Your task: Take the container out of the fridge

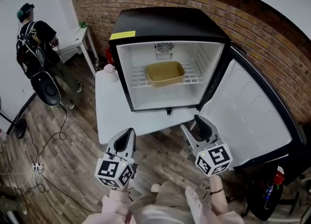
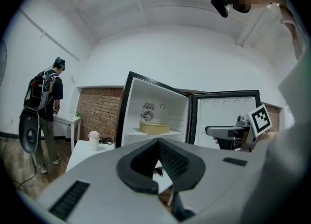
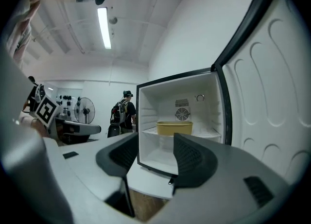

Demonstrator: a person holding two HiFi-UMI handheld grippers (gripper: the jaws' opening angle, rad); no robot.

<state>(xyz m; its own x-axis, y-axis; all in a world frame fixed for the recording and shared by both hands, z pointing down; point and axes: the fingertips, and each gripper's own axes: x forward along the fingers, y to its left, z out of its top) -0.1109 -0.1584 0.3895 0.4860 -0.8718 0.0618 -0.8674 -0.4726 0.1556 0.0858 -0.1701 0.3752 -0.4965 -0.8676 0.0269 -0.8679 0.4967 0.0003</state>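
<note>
The container (image 1: pixel 165 74), a shallow yellow tub, is seen on the wire shelf (image 1: pixel 194 78) in the upper half of the fridge (image 1: pixel 170 24), whose door (image 1: pixel 243 111) is swung fully open toward 3 o'clock. In the head view the tub's long axis is laid from 9 to 3 o'clock, so its long front wall is presented toward both grippers. The left gripper (image 1: pixel 129 133) is held well short of the fridge mouth, above the near edge of the white table (image 1: pixel 112 116). Its jaws are drawn together at the tips and nothing is held in them. From it the container is found at about 1 o'clock. The right gripper (image 1: pixel 194 127) is held with its jaws apart and empty, and the container is found at about 11 o'clock from it. In the right gripper view the tub (image 3: pixel 174 128) is framed in the gap between the spread jaws, a little above them. In the left gripper view it (image 2: pixel 155 128) is seen at 12 o'clock, just above the closed tips. The right gripper is judged slightly the nearer, though the wide lens makes this uncertain. A forward reach into the cavity is called for, with one of the tub's walls taken between the jaws.
</note>
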